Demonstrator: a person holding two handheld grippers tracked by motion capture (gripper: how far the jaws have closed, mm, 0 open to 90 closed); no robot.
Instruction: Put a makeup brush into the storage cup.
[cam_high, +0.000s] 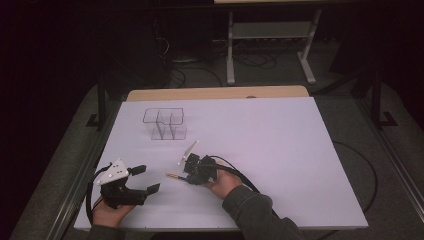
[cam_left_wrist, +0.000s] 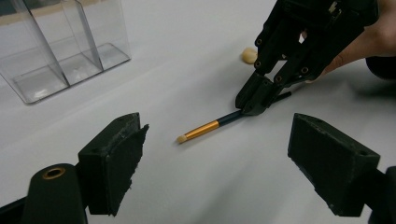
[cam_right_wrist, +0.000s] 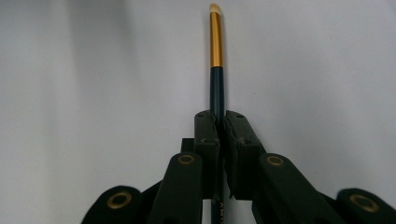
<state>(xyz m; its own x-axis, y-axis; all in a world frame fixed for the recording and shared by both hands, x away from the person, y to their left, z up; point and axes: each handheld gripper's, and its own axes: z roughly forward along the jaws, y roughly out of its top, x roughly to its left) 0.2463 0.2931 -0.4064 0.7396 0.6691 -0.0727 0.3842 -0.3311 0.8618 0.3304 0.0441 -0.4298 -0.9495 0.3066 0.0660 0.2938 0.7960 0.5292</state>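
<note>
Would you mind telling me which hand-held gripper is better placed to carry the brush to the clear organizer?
Right. The right hand-held gripper is shut on the brush, while the left hand-held gripper is open, holding nothing, off to the side of the clear organizer.

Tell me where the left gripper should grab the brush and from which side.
Probably the gold ferrule of the brush: it juts free ahead of the right gripper, which clamps the dark handle. The brush lies low along the table, so the open left gripper would best come from above, jaws straddling it.

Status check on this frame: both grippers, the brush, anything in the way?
Right gripper shut on brush, brush tip on table. Left gripper open, apart from it. Clear organizer beyond, path unobstructed.
</note>
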